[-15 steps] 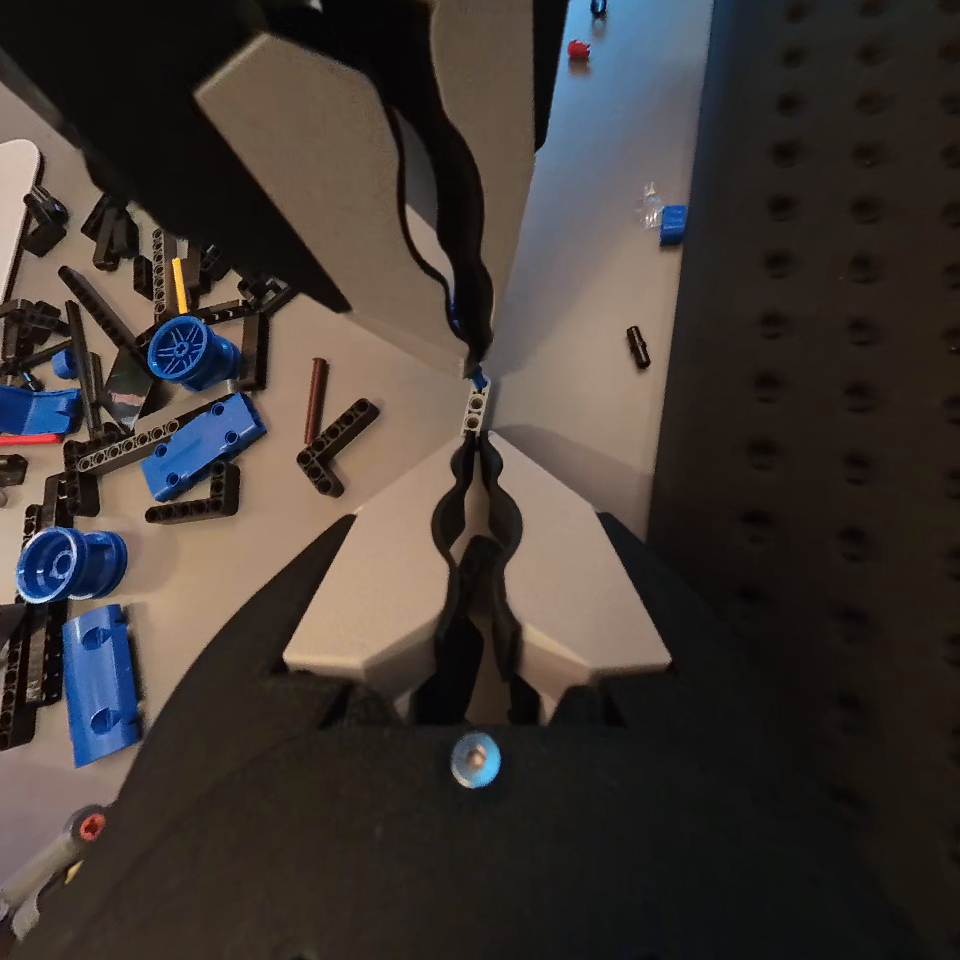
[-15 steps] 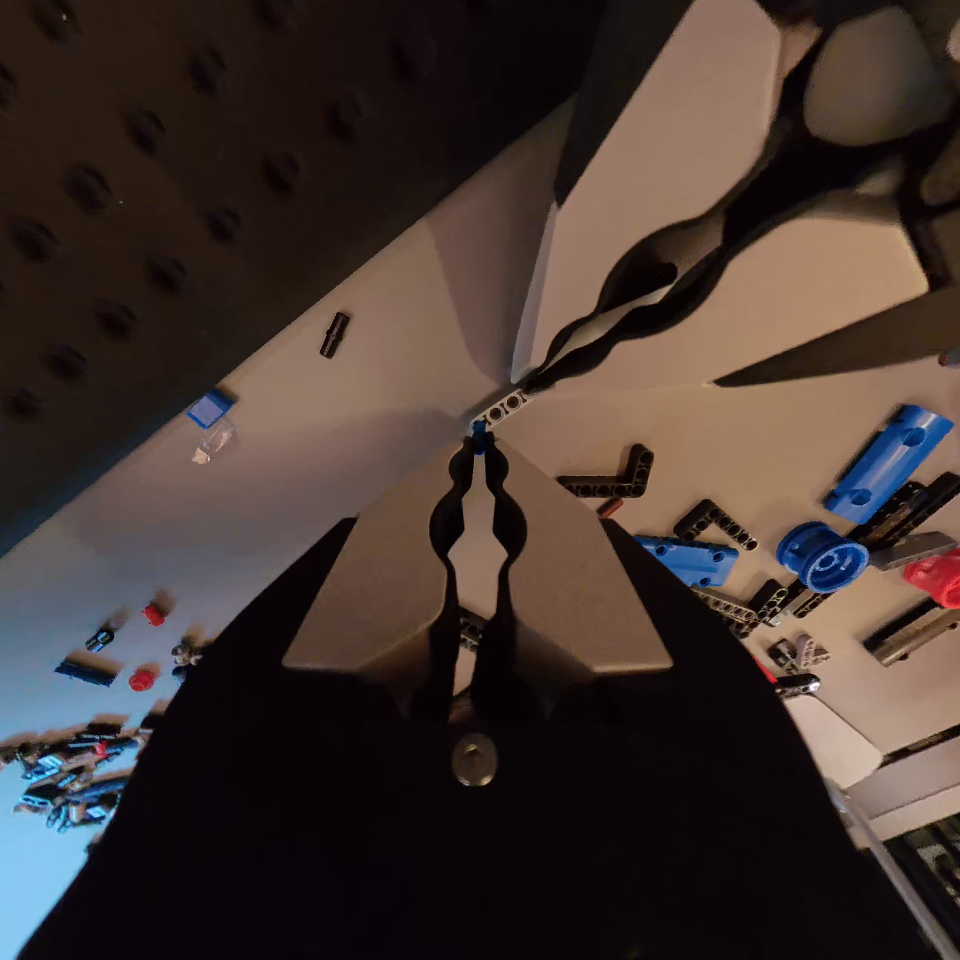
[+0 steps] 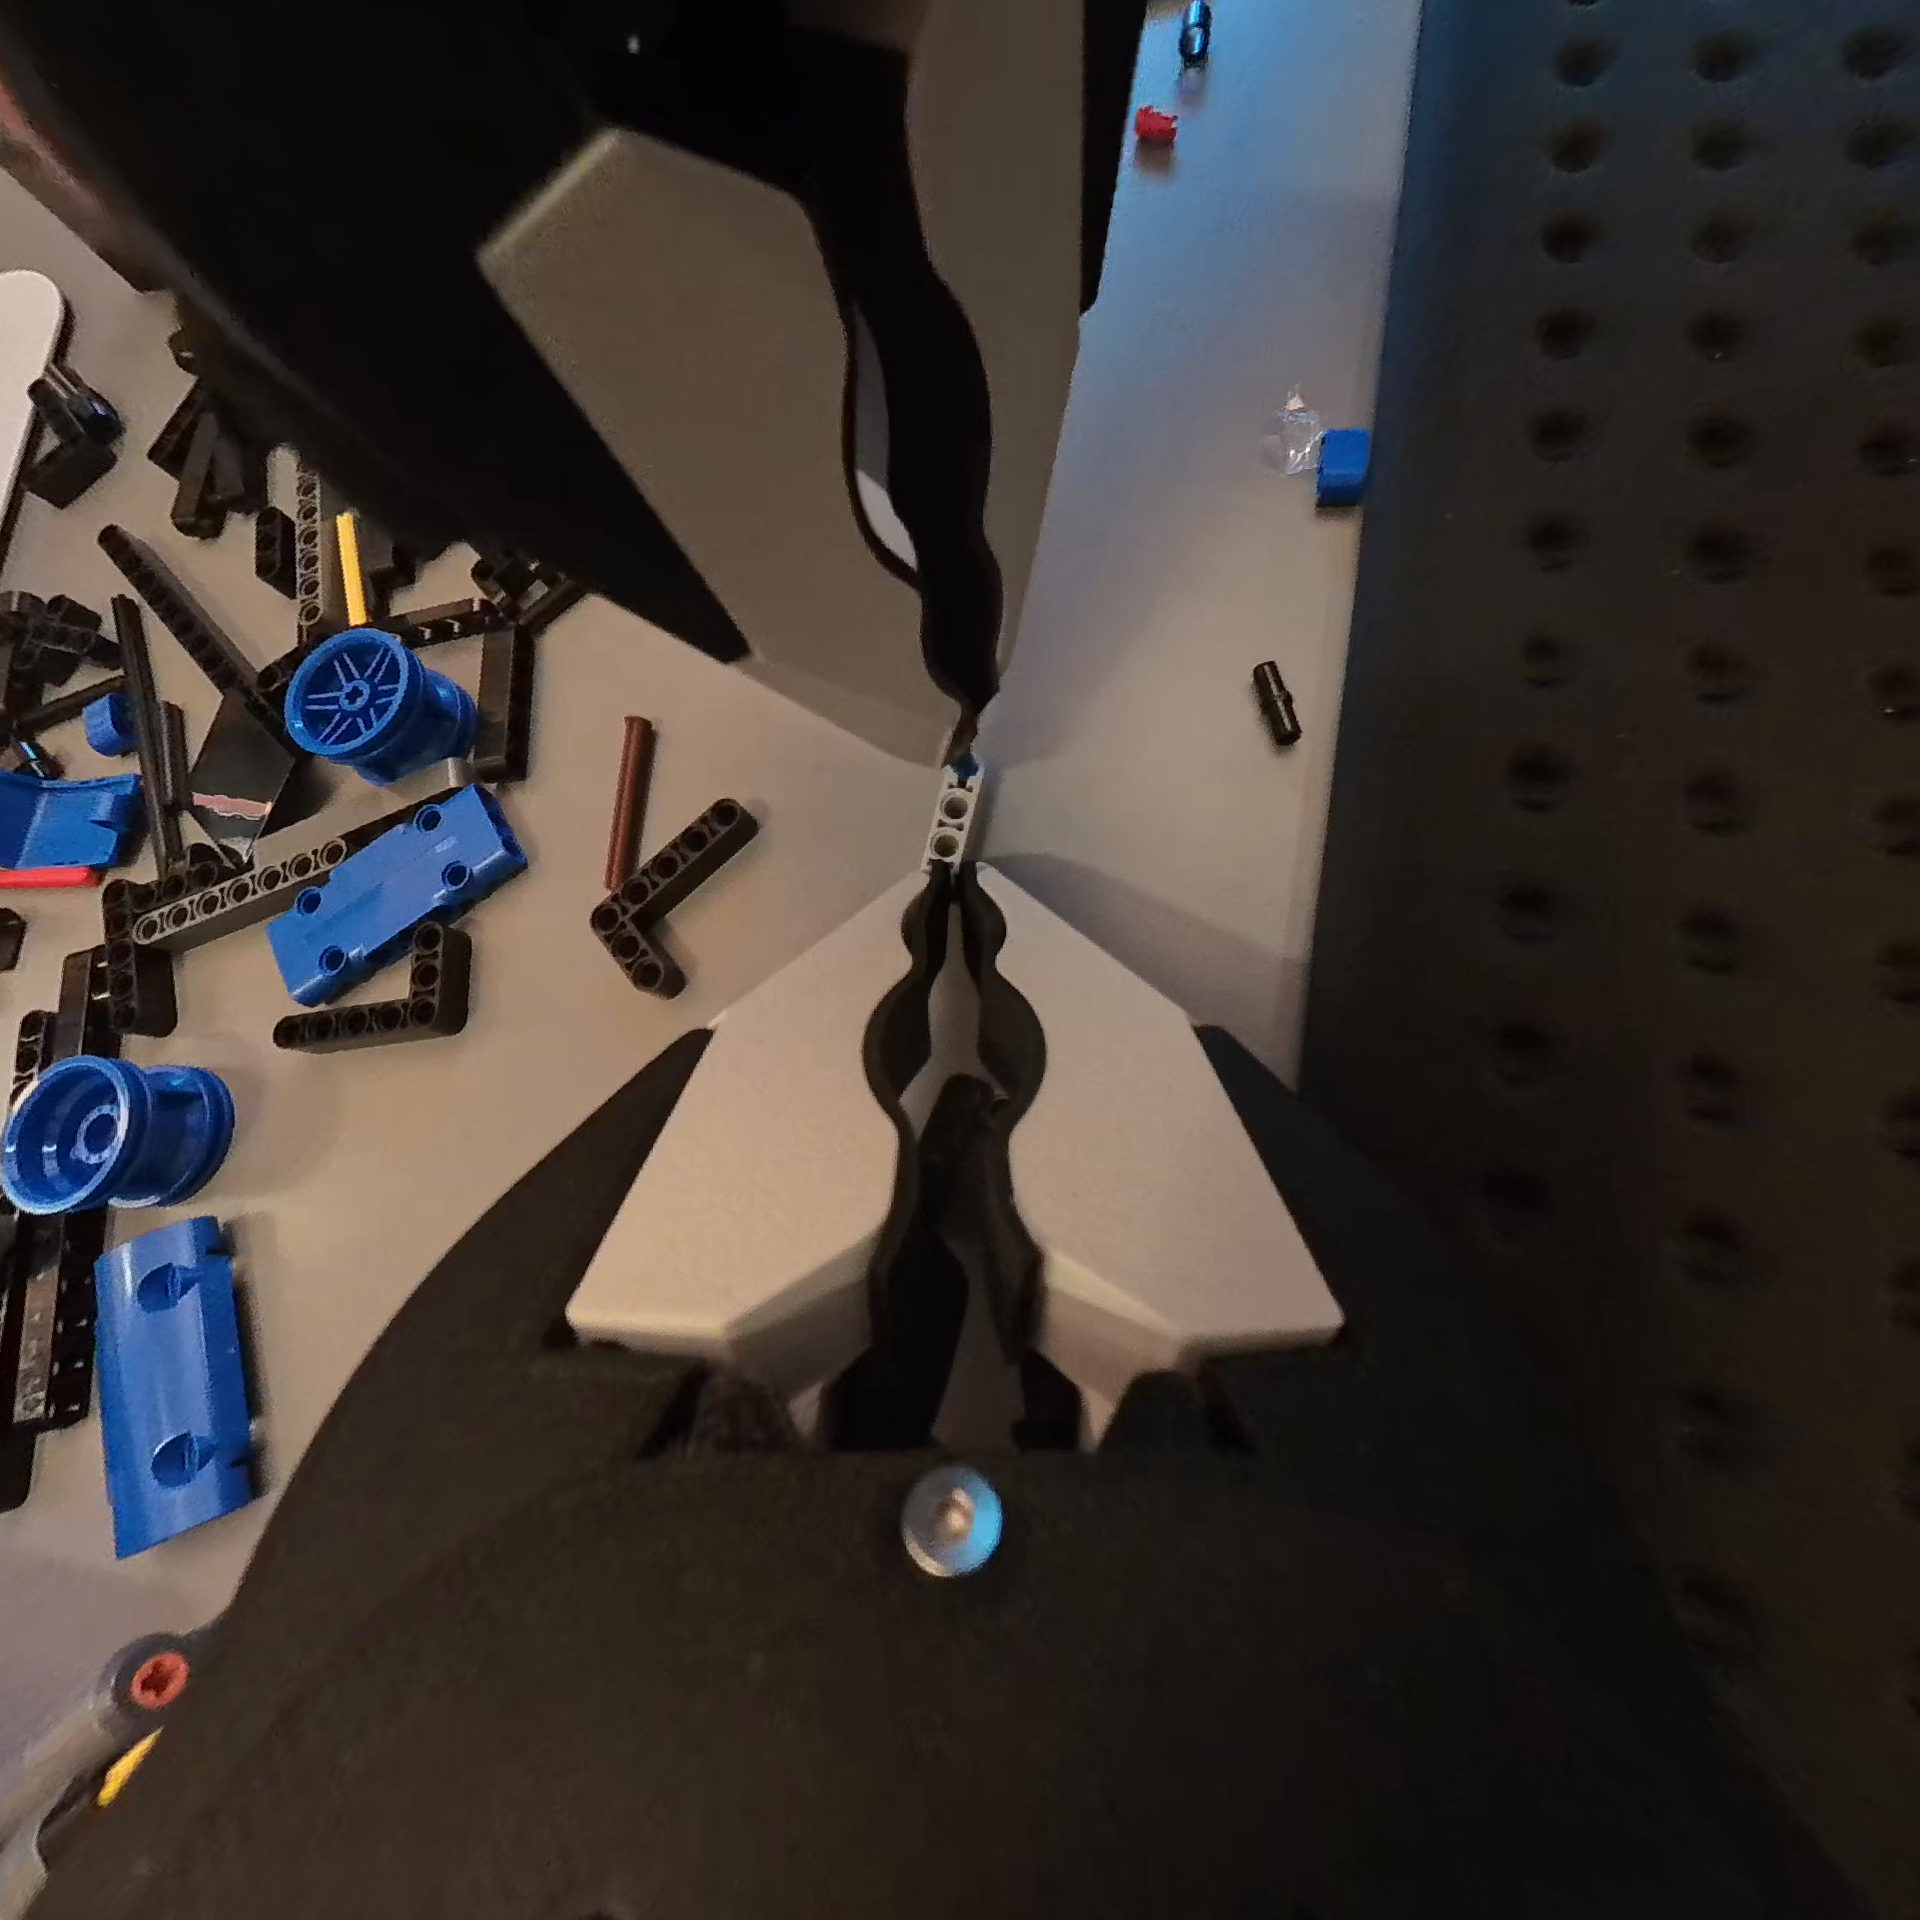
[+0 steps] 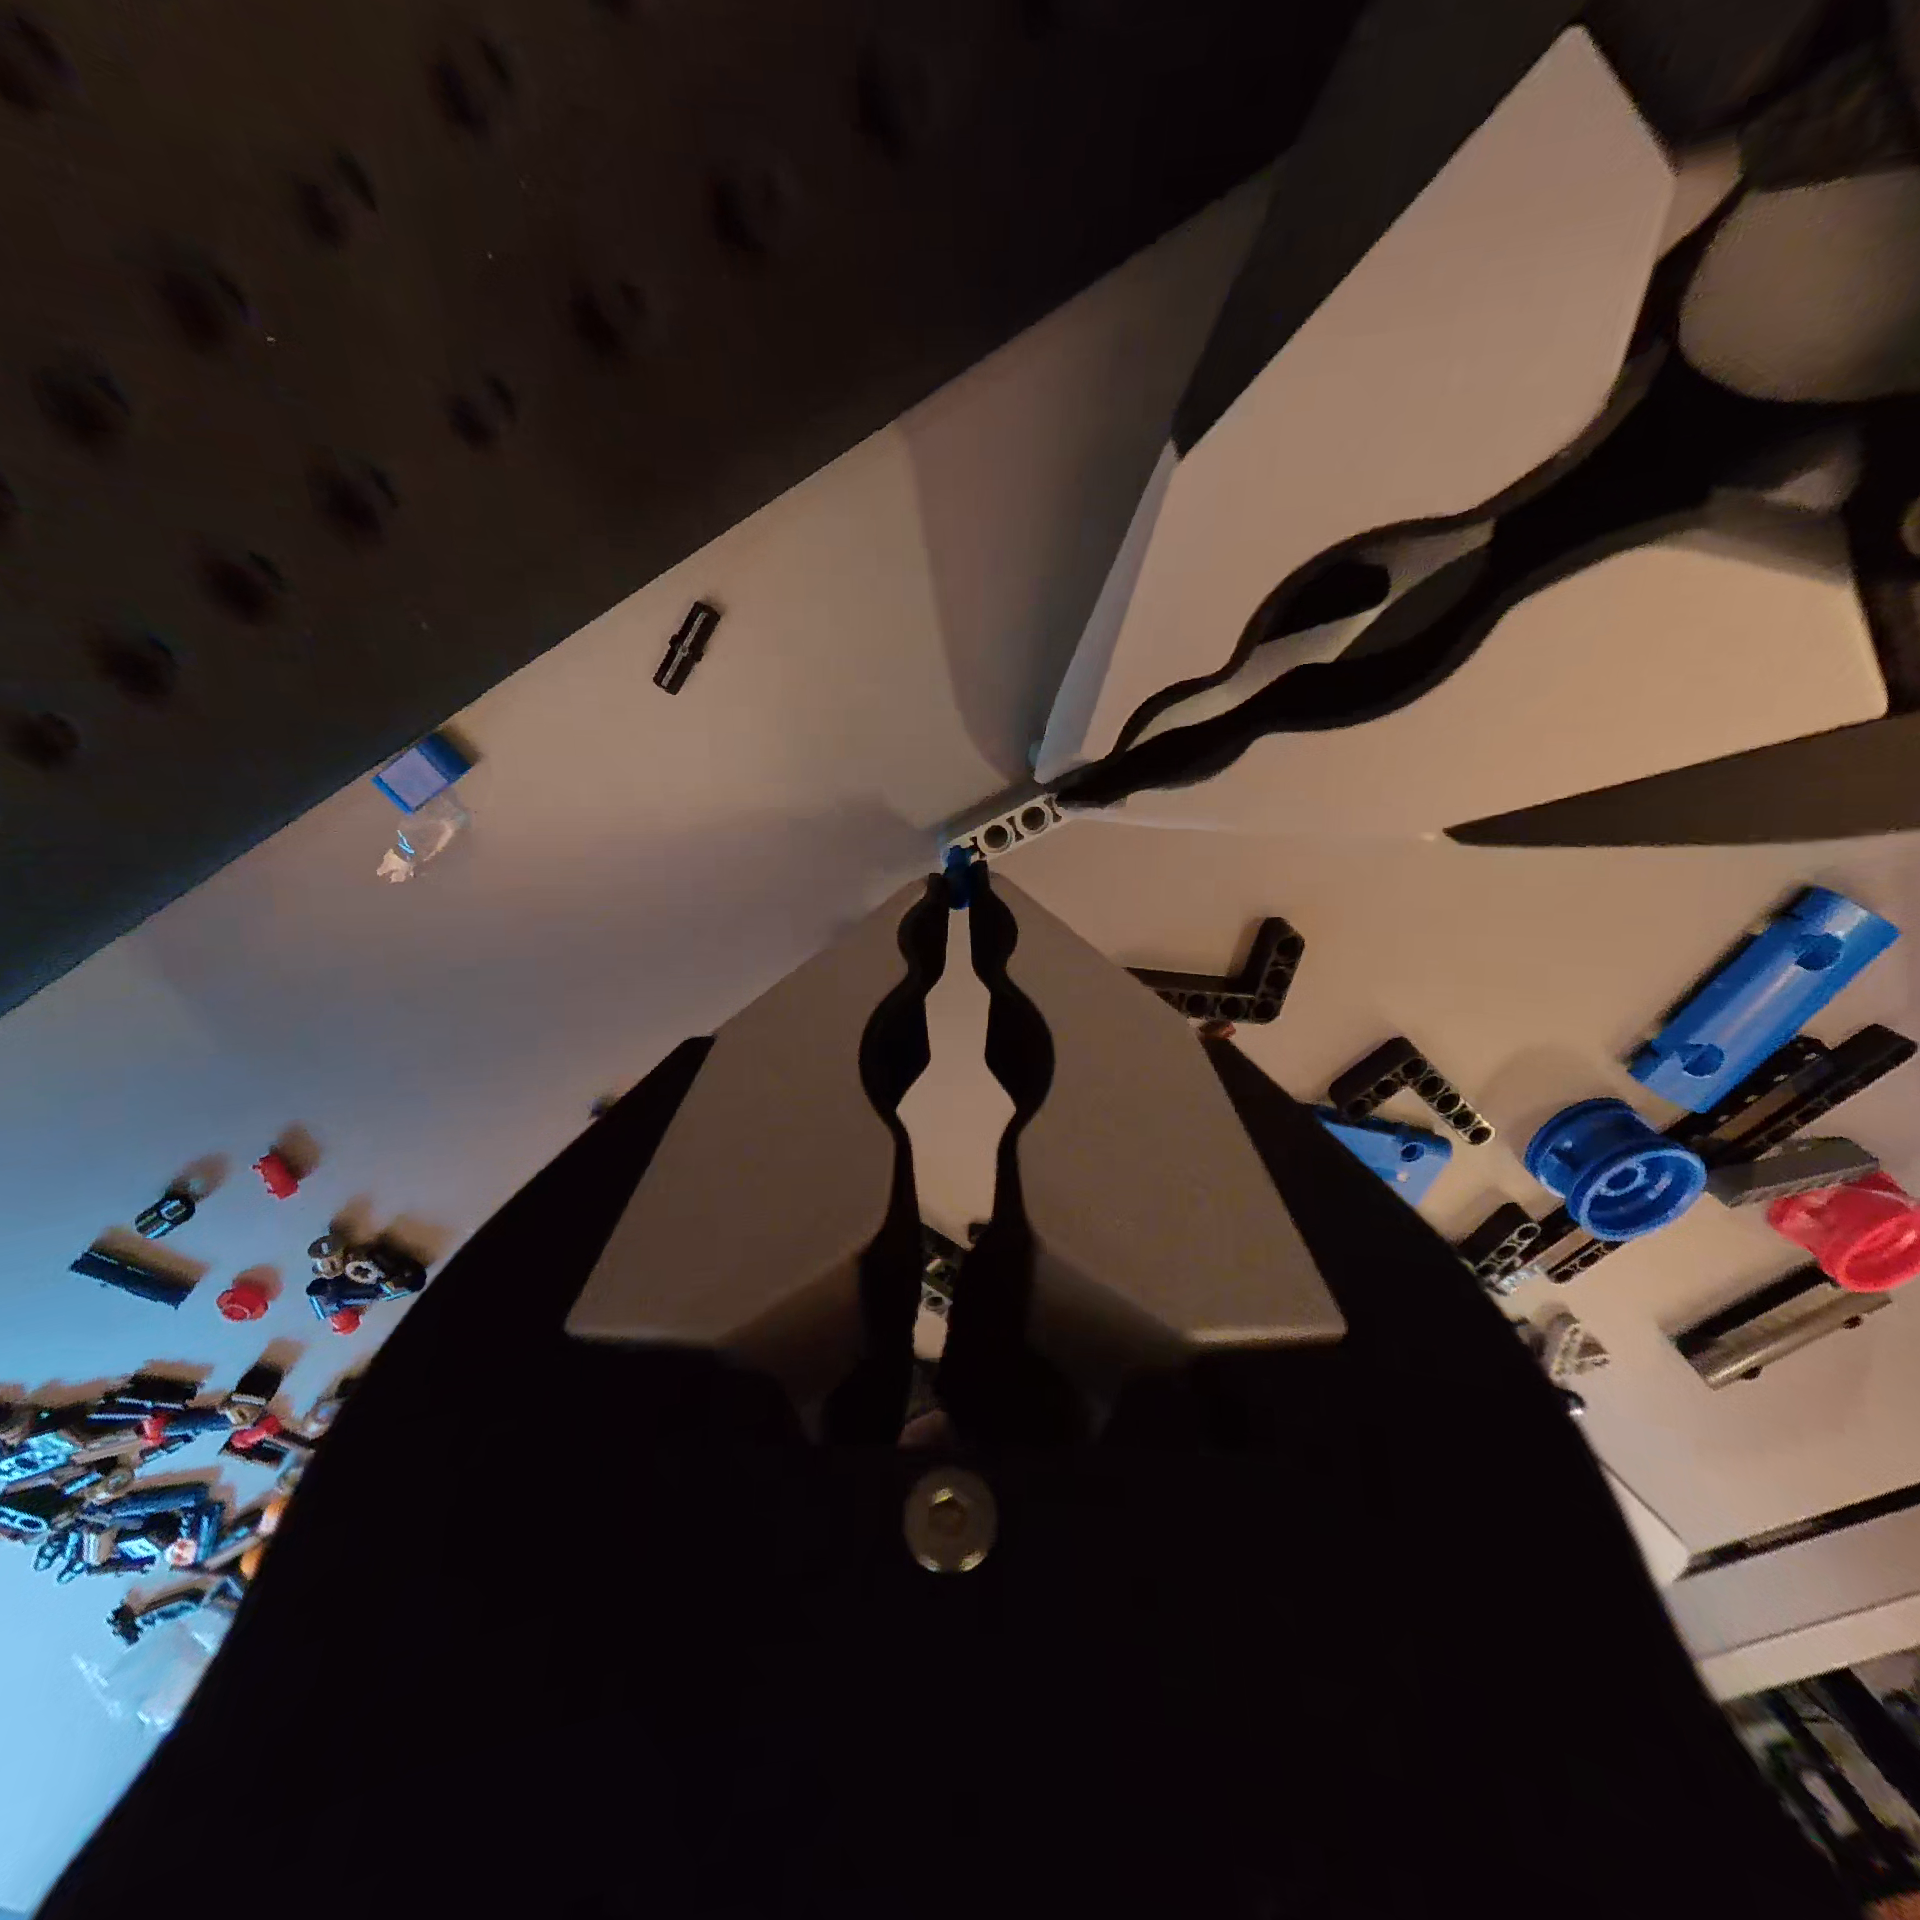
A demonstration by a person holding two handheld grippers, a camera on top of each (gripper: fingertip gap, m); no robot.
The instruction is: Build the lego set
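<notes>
1. Grey lego beam (image 3: 957, 818), short and pierced with round holes, held in the air above the pale table (image 3: 1174, 582), between the two grippers that meet tip to tip
2. Left gripper (image 3: 951, 883): jaws together on the near end of the grey lego beam (the far end points at the other tool)
3. Right gripper (image 4: 961, 883): jaws pinched on a small blue pin (image 4: 958, 858), whose tip sits at the end hole of the beam; whether it is seated in the hole cannot be told
4. Loose parts on the table, left of the left gripper: a blue wheel hub (image 3: 364, 696), a second blue hub (image 3: 104, 1138), a blue panel (image 3: 395, 894), a curved blue panel (image 3: 171, 1382), a black L-shaped beam (image 3: 670, 894) and a brown axle (image 3: 629, 800) just beside it
5. Black pin (image 3: 1277, 703) and small blue brick (image 3: 1342, 464), lying near the dark perforated panel (image 3: 1662, 727) that borders the table
6. Heap of small mixed pieces (image 4: 114, 1455), well apart from the grippers, in the right wrist view
</notes>
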